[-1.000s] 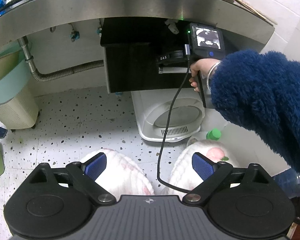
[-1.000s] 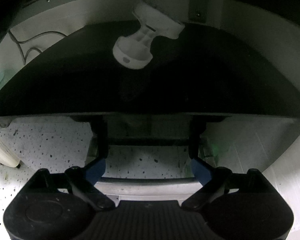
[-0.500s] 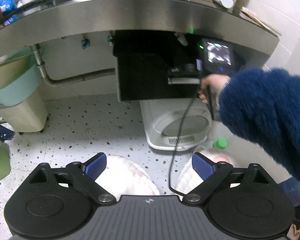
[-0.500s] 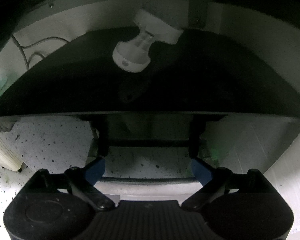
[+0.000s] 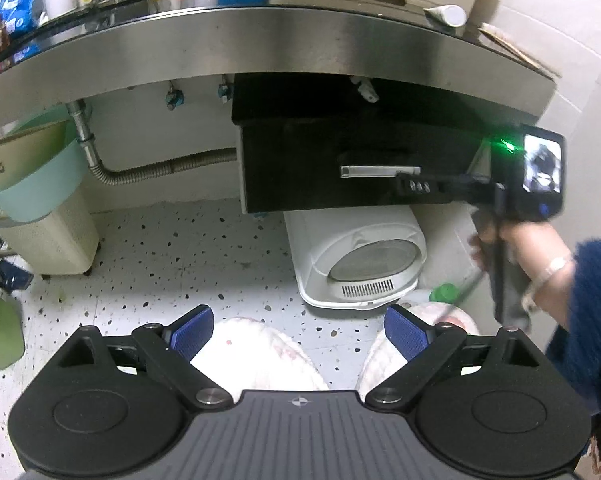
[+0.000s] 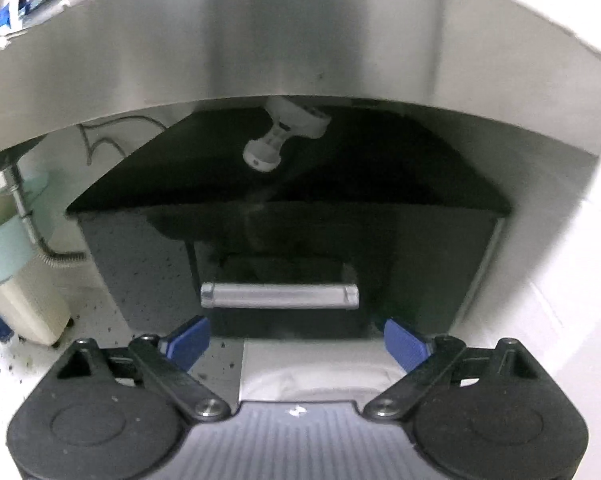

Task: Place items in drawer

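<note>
A black drawer unit [image 5: 340, 168] hangs under the steel counter [image 5: 300, 44], with a silver bar handle [image 6: 279, 295] on its front. The front looks flush and I cannot see inside it. My right gripper [image 6: 296, 340] faces that handle from just short of it; its jaws are opening and nothing is between the blue pads [image 6: 188, 340]. In the left wrist view a hand in a blue fleece sleeve [image 5: 588, 300] holds it at the right. My left gripper [image 5: 298, 334] hangs open and empty over two white fluffy slippers [image 5: 256, 352].
A white domed appliance [image 5: 356, 264] stands on the speckled floor below the drawer. A teal basin [image 5: 32, 172], a cream bin [image 5: 48, 240] and a flexible metal pipe [image 5: 160, 168] are at the left. A white fitting [image 6: 276, 140] hangs above the drawer's top.
My right gripper has backed away from the drawer and come off the handle, with its jaws spreading. The counter's edge now fills the top of its view. My left gripper barely moved.
</note>
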Available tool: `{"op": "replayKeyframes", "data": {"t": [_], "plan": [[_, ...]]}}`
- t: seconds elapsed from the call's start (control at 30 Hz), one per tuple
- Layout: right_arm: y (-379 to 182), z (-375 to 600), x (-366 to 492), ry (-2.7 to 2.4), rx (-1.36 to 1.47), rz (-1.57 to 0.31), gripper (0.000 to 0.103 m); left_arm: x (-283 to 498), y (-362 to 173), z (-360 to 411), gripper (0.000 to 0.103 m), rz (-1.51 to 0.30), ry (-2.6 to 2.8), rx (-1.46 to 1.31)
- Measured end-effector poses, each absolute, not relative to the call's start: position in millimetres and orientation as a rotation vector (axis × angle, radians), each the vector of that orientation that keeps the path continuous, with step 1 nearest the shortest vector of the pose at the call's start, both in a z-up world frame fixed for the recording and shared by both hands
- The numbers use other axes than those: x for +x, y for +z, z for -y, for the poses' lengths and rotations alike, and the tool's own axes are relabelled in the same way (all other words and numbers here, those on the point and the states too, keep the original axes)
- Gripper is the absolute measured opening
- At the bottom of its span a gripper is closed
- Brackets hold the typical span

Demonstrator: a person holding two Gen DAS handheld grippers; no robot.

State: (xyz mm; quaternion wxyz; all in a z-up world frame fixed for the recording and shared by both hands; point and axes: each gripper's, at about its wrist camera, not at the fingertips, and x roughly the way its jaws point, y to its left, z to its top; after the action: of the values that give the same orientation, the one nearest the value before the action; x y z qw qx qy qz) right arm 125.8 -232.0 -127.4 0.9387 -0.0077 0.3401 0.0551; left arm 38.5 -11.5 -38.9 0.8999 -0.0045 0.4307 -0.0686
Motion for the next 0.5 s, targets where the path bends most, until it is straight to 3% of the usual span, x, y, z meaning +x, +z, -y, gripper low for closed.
{"op": "replayKeyframes", "data": {"t": [0.1,0.17,0.5], "plan": [[-114,236,94,0.11,-0.009,-0.683,0.095,32,-34,12,0.093,-0.873,-0.149,-0.002],[-104,236,72,0.123,-0.002,-0.663,0.102,27,-32,11,0.093,-0.861,-0.137,-0.002],[-66,231,-5,0.095,0.028,-0.615,0.102,-4,-13,5,0.093,-0.767,-0.124,-0.032]]}}
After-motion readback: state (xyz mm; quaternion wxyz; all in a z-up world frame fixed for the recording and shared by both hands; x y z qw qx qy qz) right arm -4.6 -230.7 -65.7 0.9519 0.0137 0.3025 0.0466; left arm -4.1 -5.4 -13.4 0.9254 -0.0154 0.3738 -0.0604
